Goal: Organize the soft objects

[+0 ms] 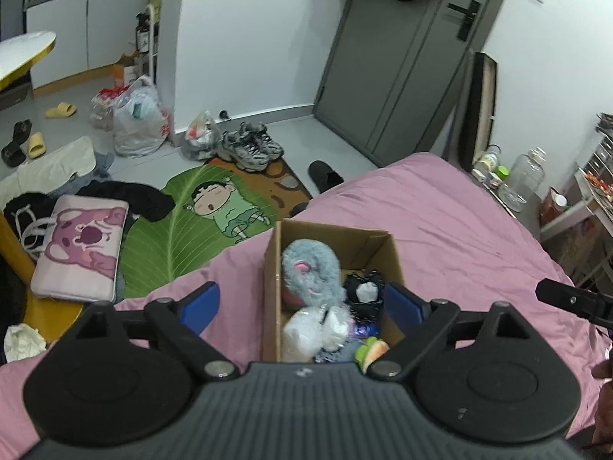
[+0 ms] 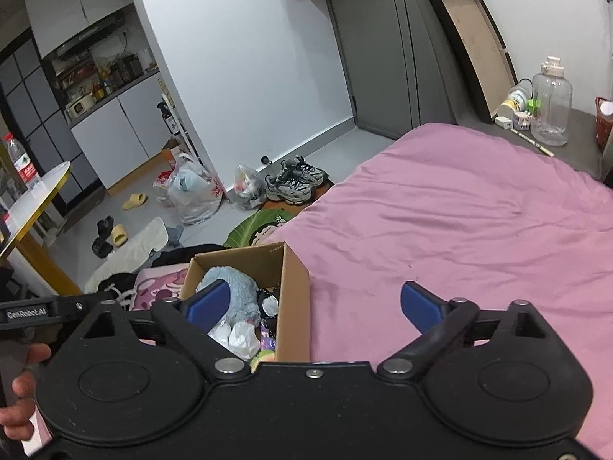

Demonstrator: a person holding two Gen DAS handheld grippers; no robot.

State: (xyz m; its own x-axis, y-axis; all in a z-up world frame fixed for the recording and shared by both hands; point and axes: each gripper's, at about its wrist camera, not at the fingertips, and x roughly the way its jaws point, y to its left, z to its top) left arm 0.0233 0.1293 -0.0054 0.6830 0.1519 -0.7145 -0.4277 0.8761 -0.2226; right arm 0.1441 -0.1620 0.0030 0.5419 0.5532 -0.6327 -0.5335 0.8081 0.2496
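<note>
A cardboard box (image 1: 272,264) stands on the pink bed (image 1: 440,222). It holds a grey-blue plush (image 1: 310,272), a black and white plush (image 1: 366,291), a white soft toy in plastic (image 1: 306,329) and a green-orange toy (image 1: 369,350). My left gripper (image 1: 304,308) is open and empty, its blue pads either side of the box, above it. My right gripper (image 2: 316,304) is open and empty over the box's right wall (image 2: 297,299) and the bed (image 2: 459,222). The grey-blue plush (image 2: 237,287) shows in the right wrist view too.
A pink bear pillow (image 1: 82,249), dark clothes (image 1: 126,195) and a green cartoon mat (image 1: 199,218) lie on the floor left of the bed. Sneakers (image 1: 249,145) and plastic bags (image 1: 138,122) sit by the wall. A bottle (image 2: 551,103) stands on the bedside ledge.
</note>
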